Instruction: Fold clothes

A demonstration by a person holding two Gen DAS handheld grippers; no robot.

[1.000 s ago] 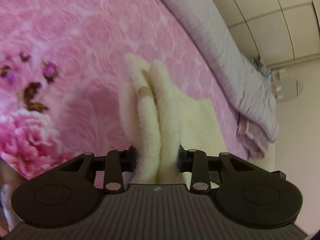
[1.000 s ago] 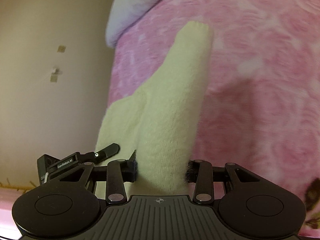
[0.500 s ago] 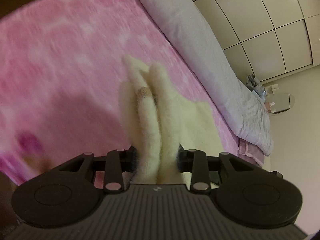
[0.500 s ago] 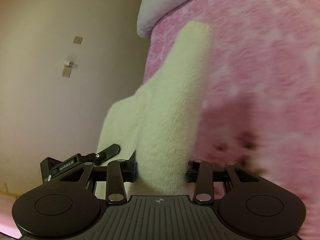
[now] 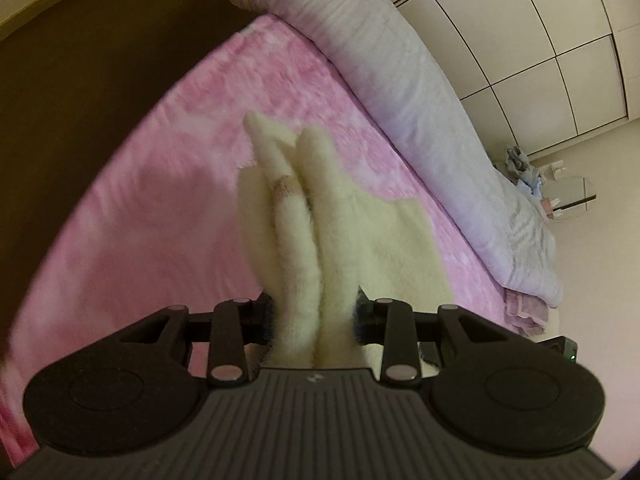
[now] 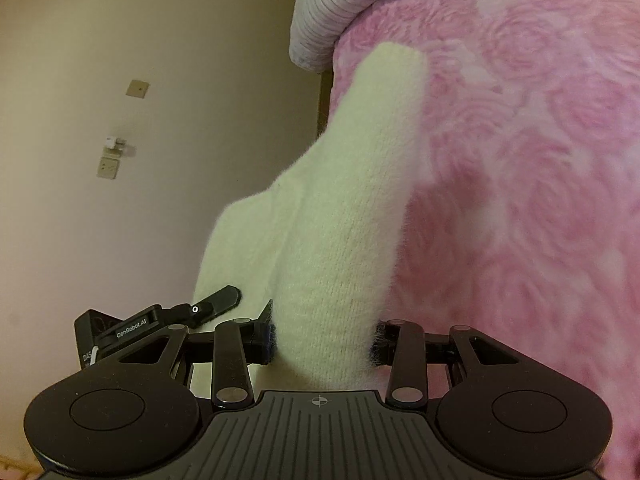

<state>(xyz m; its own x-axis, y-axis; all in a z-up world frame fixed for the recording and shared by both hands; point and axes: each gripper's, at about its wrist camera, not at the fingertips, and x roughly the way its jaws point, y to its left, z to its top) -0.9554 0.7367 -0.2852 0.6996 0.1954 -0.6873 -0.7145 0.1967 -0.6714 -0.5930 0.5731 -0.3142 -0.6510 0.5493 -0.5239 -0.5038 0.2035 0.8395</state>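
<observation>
Pink rose-patterned bedspread [image 5: 172, 208] filling most of both wrist views, with a grey-lilac quilt [image 5: 404, 92] bunched along its far right edge and pale wardrobe doors [image 5: 532, 40] beyond. Dark wall or headboard at far left in the left view; cream wall with two wall plates [image 6: 108, 168] at left in the right view.

Left gripper [image 5: 315, 312] tilted down over the bed, looking along it toward the far end, clamped on two bunched folds of a cream fuzzy garment [image 5: 304, 240]. Folds squeezed between the pads and running away from the camera, tips lifted above the bedspread; a small beige tag [image 5: 285, 186] wedged between them. Rest of the garment spread flat to the right on the pink cover.

Right gripper [image 6: 323, 340] held near the bed's edge, pointed up along the side of the mattress, closed on a thick cream fold rising away toward the quilt. Fibres caught on the right pad. Other gripper's black body visible low at left, touching the same cloth.
</observation>
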